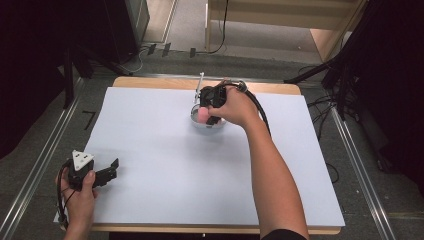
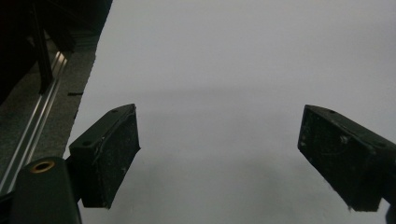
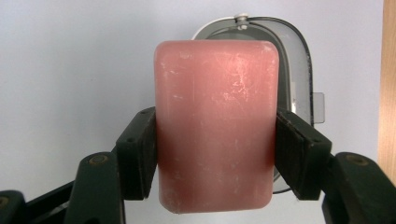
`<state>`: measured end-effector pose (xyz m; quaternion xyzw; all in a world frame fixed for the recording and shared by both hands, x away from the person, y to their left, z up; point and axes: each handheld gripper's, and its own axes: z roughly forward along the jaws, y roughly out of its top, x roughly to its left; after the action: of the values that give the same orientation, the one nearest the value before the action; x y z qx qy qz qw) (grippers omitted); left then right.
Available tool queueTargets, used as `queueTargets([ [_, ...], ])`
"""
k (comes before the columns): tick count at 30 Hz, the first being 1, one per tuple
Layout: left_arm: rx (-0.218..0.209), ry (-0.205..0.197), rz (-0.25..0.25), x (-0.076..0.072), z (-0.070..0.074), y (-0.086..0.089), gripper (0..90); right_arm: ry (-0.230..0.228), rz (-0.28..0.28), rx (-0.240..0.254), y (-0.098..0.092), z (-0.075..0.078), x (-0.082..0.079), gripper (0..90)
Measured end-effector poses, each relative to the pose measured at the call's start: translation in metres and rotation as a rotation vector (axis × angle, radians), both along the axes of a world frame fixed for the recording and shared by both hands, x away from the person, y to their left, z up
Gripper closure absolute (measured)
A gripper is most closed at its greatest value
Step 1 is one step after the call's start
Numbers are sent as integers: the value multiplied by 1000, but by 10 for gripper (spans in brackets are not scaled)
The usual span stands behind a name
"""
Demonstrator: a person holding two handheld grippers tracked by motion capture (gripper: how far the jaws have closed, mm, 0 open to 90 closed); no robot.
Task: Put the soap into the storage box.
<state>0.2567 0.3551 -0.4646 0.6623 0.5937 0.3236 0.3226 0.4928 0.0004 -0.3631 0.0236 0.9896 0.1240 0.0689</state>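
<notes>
Held thing: a pink, rounded-corner rectangular bar of soap [image 3: 215, 125], scuffed with pale marks, is pinched across its two long sides by the right gripper [image 3: 215, 156]; in the high view the bar [image 1: 202, 115] shows as a pink spot at the far middle of the table.
Right jaws: clamped on the soap bar, one black pad pressed flat on each side, the bar standing out past the pads above and below.
Beneath the bar: a shallow, round-cornered clear grey plastic soap dish [image 3: 299, 70] lies right behind the bar in the right gripper view, its rim showing at the bar's top and right; in the high view the dish [image 1: 207, 125] sits just under the gripper [image 1: 209, 111]. Whether the bar touches the dish cannot be told.
Right hand: the person's right hand [image 1: 235, 106] wraps the gripper, forearm reaching from the near right edge.
Far edge: the dish lies near the far wooden edge of the table; the strip of wood [image 3: 389, 93] runs close beside the dish.
Surface: a white sheet [image 1: 160, 165] covers the table, bare and broad to the left, right and near side of the dish.
Left gripper: the left gripper [image 1: 107, 172] rests at the near left corner in the left hand [image 1: 80, 192], close to the sheet's left edge.
Left jaws: wide apart, nothing between the pads [image 2: 112, 154], bare sheet [image 2: 224, 70] ahead.
</notes>
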Motion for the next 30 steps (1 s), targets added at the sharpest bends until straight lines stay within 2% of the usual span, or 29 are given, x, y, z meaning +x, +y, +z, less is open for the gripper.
queueTargets([
  [3, -1, 0, 0, 0, 0, 0, 135, 2, -2, 8, 1, -1, 3, 388],
  [4, 0, 1, 1, 0, 0, 0, 135, 7, -13, -2, 1, -1, 3, 388],
  [7, -2, 0, 0, 0, 0, 0, 135, 4, 4, -16, 5, -3, 7, 388],
  [14, -4, 0, 1, 0, 0, 0, 135, 0, -12, -9, 6, -4, 13, 388],
  [17, -4, 0, 1, 0, 0, 0, 135, 2, -17, -20, 6, -7, 17, 388],
  [30, -5, 1, 2, 0, 0, 0, 135, -2, -30, -14, 6, -17, 25, 386],
])
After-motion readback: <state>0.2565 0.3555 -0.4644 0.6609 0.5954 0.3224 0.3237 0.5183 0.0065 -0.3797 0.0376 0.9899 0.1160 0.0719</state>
